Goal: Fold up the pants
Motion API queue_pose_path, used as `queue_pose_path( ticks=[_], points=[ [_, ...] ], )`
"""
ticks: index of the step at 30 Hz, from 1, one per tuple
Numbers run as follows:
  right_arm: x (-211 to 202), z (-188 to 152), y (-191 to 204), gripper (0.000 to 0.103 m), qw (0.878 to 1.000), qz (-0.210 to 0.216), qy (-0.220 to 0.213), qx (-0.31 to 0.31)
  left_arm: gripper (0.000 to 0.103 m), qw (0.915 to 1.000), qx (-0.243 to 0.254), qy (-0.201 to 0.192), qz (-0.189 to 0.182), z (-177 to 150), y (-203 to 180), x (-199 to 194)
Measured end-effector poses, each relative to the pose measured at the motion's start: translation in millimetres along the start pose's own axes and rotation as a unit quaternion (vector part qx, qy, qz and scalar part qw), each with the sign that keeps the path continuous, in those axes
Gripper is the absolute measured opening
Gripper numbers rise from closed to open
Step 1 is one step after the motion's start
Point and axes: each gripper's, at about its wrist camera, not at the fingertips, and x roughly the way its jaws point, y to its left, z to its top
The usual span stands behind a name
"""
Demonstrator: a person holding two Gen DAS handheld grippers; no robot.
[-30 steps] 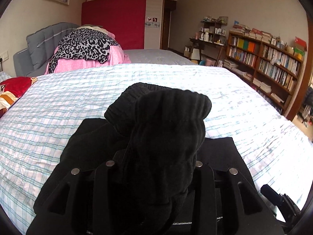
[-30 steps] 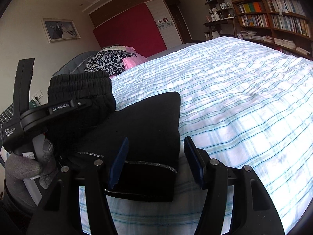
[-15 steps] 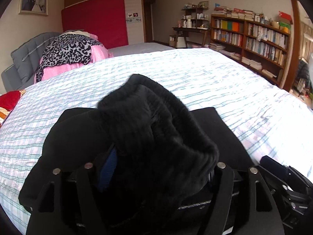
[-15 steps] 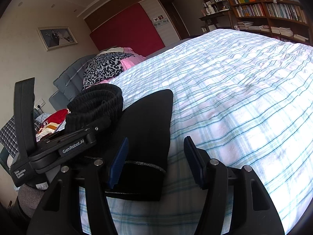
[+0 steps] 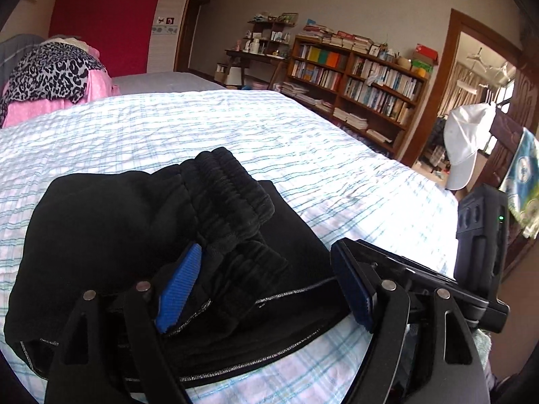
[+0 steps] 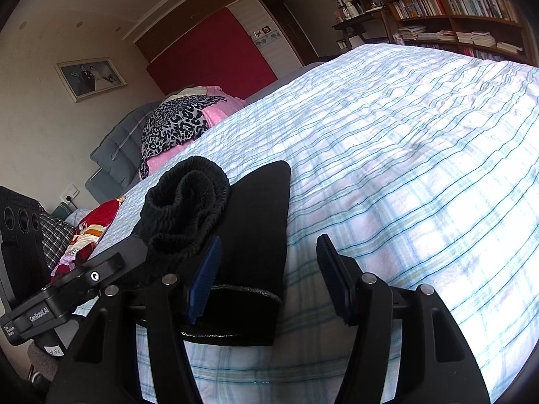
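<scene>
- Pants [image 5: 141, 235]: black, folded in a stack on bed [image 5: 235, 128], near edge; ribbed waistband [image 5: 229, 188] bunched on top.
- L gripper [image 5: 266, 286]: jaws spread, over pants, nothing pinched.
- R gripper [image 6: 269, 279]: jaws spread, empty, at pants' right edge.

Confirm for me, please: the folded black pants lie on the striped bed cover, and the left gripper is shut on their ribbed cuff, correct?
Not quite. The left wrist view shows the left gripper open, jaws spread, with the ribbed cuff loose between them. The black pants do lie folded on the striped bed cover.
</scene>
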Motion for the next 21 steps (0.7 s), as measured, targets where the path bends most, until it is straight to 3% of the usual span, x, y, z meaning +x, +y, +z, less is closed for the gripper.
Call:
queue_pose_path(
  ticks=[4, 13, 18, 21],
  points=[
    [1.6, 6.6, 3.6, 0.064, 0.999, 0.04, 0.016, 0.023, 0.078, 0.9996, -0.019, -0.017, -0.01, -3.0, 13.1, -22.0],
    [27.7, 26.0, 17.4, 0.08, 0.98, 0.142, 0.073, 0.116, 0.08, 0.9957, -0.056, -0.06, 0.041, -7.0, 64.9, -64.2],
    [46.5, 27.3, 33.8, 0.084, 0.974, 0.152, 0.106, 0.129, 0.08, 0.9913, -0.073, -0.081, 0.074, -12.9, 89.7, -81.6],
    [56.0, 29.0, 42.4, 0.09, 0.976, 0.134, 0.114, 0.127, 0.08, 0.9884, -0.087, -0.085, 0.09, -20.4, 109.6, -92.6]
  ],
)
